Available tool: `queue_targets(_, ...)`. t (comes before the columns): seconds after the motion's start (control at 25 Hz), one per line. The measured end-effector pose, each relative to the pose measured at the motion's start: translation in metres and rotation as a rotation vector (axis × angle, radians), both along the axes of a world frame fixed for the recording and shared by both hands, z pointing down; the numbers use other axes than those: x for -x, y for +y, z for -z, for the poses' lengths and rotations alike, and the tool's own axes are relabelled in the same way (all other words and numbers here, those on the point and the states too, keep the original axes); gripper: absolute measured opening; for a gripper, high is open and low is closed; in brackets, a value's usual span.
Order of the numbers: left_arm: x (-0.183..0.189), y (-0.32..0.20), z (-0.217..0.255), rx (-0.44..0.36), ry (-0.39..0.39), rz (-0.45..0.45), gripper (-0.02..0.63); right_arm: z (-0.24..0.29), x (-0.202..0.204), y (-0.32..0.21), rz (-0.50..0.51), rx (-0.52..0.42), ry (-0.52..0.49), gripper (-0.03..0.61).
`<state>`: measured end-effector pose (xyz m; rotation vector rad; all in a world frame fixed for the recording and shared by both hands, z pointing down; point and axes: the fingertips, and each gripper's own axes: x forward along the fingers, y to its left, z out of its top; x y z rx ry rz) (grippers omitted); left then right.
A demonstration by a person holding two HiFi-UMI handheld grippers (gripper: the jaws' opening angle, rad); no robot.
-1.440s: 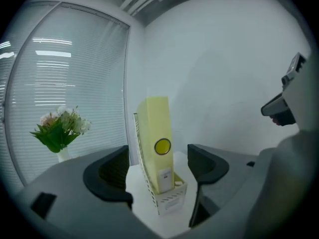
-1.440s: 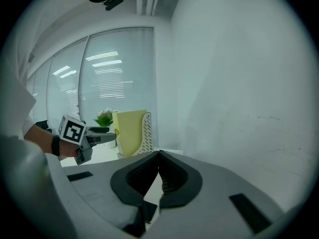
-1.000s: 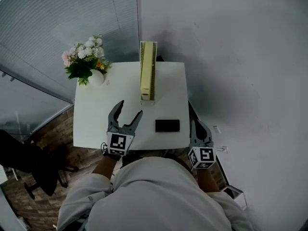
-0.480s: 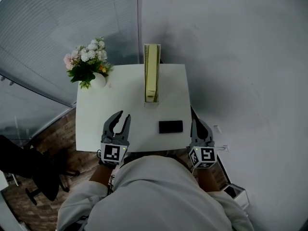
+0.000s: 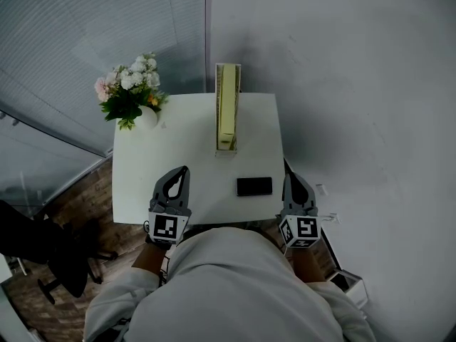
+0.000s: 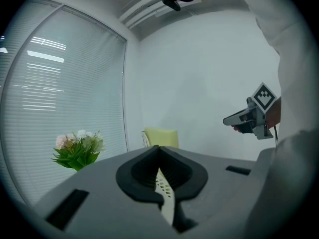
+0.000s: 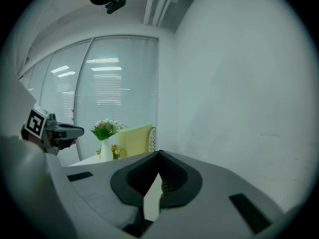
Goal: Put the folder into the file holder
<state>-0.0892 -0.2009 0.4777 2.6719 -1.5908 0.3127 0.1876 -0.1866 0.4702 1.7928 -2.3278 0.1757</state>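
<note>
Folder (image 5: 227,109), pale yellow, is seen standing upright on its edge inside the white mesh file holder (image 5: 226,150), which is placed at the back middle of the white table (image 5: 192,144), close to the grey wall (image 5: 342,84). The folder is contained fully between the holder's walls and is touched by neither gripper.

The left gripper (image 5: 182,171) is held over the front left part of the table, well apart from the holder. Its jaws have just been closing and are now brought together, tip against tip, with nothing caught between them; through the slit below the tips only the distant holder can be made out in the left gripper view. The right gripper (image 5: 292,178) is held just beside the table's front right corner, off its edge, and its jaws are likewise pressed together on nothing. Both grippers are pointed roughly level toward the back of the table.

A flat black rectangular object (image 5: 254,186) is laid on the table near the front right, between the two grippers and nearer the right one. A bouquet of white and pink flowers (image 5: 128,87) in a white vase (image 5: 144,116) is set at the back left corner, beside the window blinds (image 5: 85,41). The person's light sleeves and shoulders (image 5: 228,283) are seen at the bottom of the head view.
</note>
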Motion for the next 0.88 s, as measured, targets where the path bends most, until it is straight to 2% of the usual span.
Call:
queue_targets(0.08,0.000,0.000,-0.002,0.008,-0.010,-0.003,0.008,0.000,0.001,0.000,0.000,0.000,-0.001,0.014)
queue_targets(0.32,-0.003,-0.003,0.003,-0.041,-0.026,-0.028,0.008,0.002,0.000,-0.001,-0.001,-0.005,0.001,0.013)
queue_targets(0.72,-0.007,0.001,-0.003,-0.007,-0.038,-0.027,0.008,0.000,-0.001,-0.001,0.005,-0.005,0.000,0.014)
queue_targets(0.88,-0.012,0.000,0.000,-0.033,-0.053,-0.046,0.008,0.001,-0.003,-0.001,0.005,-0.009,0.000,0.014)
